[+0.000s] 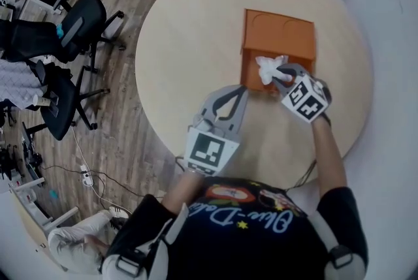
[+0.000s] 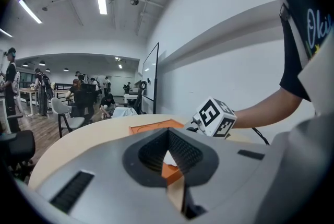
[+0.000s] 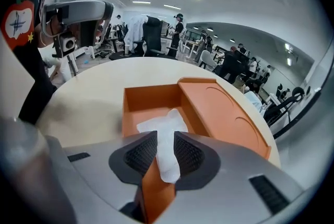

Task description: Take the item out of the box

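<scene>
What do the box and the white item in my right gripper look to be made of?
Box: seemingly rigid moulded plastic, matte orange, with uniform colour and shallow circles pressed into its top panel. White item: probably tissue or thin film. It crumples and bunches where the right gripper pinches it, but I cannot tell which.

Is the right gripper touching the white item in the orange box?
Touching. In the right gripper view, the right gripper has its jaws closed on the white item in the orange box.
</scene>
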`<state>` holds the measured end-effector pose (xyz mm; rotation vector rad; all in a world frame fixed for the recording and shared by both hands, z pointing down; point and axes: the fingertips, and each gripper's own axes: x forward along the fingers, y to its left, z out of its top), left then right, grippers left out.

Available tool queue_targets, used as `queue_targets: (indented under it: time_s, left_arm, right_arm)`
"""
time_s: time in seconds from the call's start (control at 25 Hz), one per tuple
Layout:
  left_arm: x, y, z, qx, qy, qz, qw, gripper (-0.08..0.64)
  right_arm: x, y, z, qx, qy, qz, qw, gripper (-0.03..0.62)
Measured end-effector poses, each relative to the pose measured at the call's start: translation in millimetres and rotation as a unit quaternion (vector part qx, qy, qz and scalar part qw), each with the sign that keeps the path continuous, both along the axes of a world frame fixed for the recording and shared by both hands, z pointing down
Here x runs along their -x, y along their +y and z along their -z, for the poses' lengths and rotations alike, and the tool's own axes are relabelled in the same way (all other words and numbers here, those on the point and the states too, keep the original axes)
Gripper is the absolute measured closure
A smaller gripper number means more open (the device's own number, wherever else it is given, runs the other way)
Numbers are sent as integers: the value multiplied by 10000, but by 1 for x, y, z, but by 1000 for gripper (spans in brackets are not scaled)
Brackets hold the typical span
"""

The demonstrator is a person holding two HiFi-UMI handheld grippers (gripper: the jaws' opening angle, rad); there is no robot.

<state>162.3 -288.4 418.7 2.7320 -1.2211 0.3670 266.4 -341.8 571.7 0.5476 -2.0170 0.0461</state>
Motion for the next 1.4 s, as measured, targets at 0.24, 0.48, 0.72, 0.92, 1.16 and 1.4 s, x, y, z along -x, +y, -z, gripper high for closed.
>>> queue_targets:
  time_s: [0.24, 0.48, 0.72, 0.92, 1.16, 1.4]
  left_arm:
    - [8, 0, -4, 70, 86, 212, 9997, 575]
    - [16, -1, -2, -20, 35, 213, 9998, 575]
    - [19, 0, -2, 3, 30, 223, 9997, 575]
    - [20, 0, 1, -59, -18, 175, 9998, 575]
    - [18, 5, 11, -90, 45, 134, 9999, 575]
    - [16, 12, 18, -174, 70, 96, 9998, 575]
  right_arm:
    - [-5, -3, -20, 74, 261, 92, 9996, 515]
    - [-5, -4, -26, 166, 380, -19, 9991, 522]
    - [-5, -6, -25, 187, 347, -175, 9991, 583]
    - [-8, -1, -18, 251, 365, -215, 9988, 591]
    - [-4, 11, 4, 250, 301, -135, 9991, 591]
    - [4, 21, 35, -33, -58, -304, 9995, 591]
